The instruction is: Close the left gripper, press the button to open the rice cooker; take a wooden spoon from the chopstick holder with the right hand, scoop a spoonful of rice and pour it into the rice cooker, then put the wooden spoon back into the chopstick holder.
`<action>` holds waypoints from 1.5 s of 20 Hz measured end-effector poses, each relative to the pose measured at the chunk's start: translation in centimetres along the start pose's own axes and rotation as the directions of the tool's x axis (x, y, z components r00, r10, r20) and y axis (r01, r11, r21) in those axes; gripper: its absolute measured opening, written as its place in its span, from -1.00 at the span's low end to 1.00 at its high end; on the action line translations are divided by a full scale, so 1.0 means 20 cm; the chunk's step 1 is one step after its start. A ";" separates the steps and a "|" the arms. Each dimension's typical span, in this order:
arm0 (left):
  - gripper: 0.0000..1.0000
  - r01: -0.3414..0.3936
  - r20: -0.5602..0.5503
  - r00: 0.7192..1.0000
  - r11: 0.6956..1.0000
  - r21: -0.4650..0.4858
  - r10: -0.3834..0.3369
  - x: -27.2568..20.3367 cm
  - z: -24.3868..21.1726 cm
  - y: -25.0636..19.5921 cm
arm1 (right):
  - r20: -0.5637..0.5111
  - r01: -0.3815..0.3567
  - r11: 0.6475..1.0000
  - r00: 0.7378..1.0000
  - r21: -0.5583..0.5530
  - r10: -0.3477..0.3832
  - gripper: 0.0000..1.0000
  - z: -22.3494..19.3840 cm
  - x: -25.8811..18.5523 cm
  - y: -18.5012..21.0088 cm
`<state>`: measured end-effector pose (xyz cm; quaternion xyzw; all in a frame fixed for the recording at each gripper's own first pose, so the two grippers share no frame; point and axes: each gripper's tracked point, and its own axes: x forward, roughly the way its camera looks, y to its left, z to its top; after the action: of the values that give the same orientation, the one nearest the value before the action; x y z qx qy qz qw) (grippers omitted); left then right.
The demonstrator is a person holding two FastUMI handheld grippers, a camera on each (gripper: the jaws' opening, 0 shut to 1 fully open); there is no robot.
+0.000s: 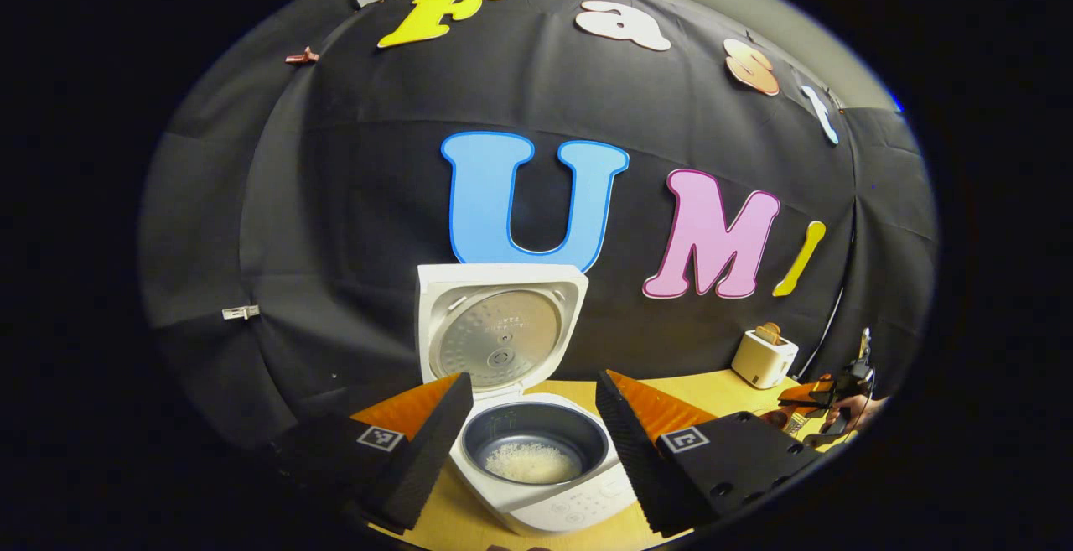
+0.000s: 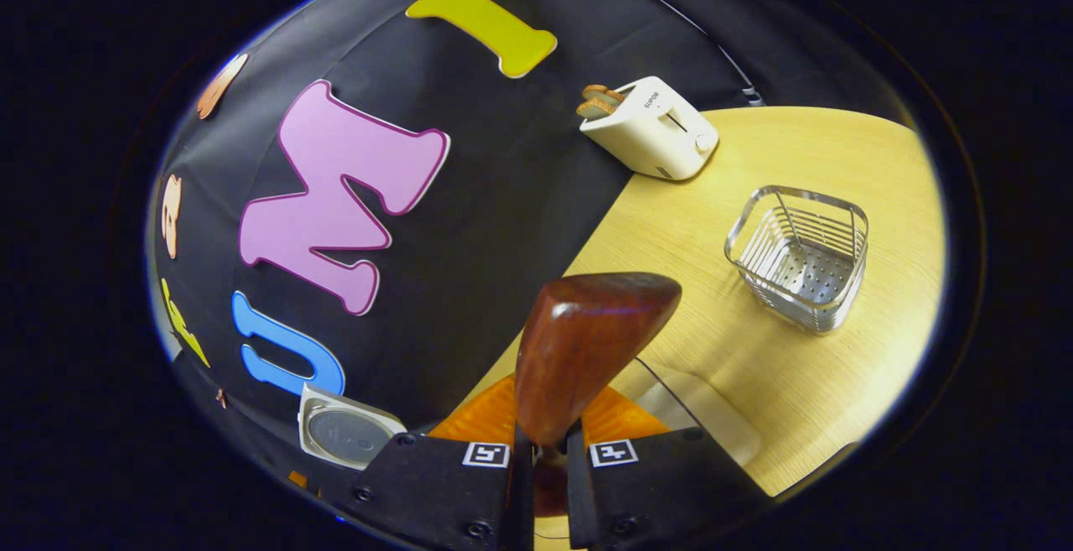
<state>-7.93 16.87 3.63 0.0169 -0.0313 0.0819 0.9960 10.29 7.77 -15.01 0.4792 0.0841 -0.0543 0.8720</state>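
The wooden spoon (image 2: 587, 350) sits at lower centre of the right gripper view, its neck pinched between the fingers of the right gripper (image 2: 541, 450), which are drawn narrow and pressing on it from both sides. Its long axis runs up and away from the fingers, bowl foremost; whether the bowl carries rice cannot be told from this side. The chopstick holder (image 2: 798, 253), a wire basket, stands at right of that frame on the wooden table (image 2: 838, 366), ahead and to the right of the spoon bowl and apart from it. A toaster (image 2: 650, 127) stands beyond, at upper centre.

The rice cooker (image 1: 536, 442) occupies lower centre of the left gripper view, lid raised, rice lying in the pot. The left gripper (image 1: 530, 417) hangs near it, fingers spread wide to either side, holding nothing.

Judgement: rice is in the pot, so the return to the holder appears to remain; the right hand is the one placed for it.
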 end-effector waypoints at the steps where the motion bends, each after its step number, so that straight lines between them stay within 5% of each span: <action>1: 0.91 0.003 0.006 1.000 1.000 -0.003 -0.003 0.00 0.00 0.00 | 0.005 -0.018 1.000 1.000 -0.006 0.018 -0.60 0.02 0.00 0.06; 6: 0.91 0.004 0.019 1.000 0.999 -0.033 -0.003 0.00 -0.02 0.04 | -0.023 -0.149 0.983 0.989 -0.104 0.147 -0.60 0.00 0.06 0.55; 10: 0.90 -0.019 0.021 1.000 0.998 -0.058 0.020 -0.03 -0.07 0.11 | -0.106 -0.260 0.957 0.963 -0.131 0.247 -0.60 -0.20 0.13 0.96; 13: 0.90 -0.067 0.025 0.997 0.993 -0.095 0.070 -0.12 -0.10 0.22 | -0.221 -0.346 0.920 0.927 -0.185 0.304 -0.60 -0.55 0.20 1.28; 22: 0.90 -0.143 0.011 0.989 0.979 -0.146 0.146 -0.23 -0.18 0.37 | -0.320 -0.421 0.849 0.891 -0.320 0.322 -0.60 -1.02 0.37 1.60; 30: 0.89 -0.189 -0.003 0.982 0.966 -0.179 0.191 -0.26 -0.24 0.50 | -0.368 -0.456 0.686 0.885 -0.567 0.284 -0.61 -1.33 0.44 1.66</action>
<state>-14.42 26.16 -1.14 -0.0749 -0.0472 0.1737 0.9808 22.25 47.89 -3.30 0.1630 0.1074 0.2172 0.9564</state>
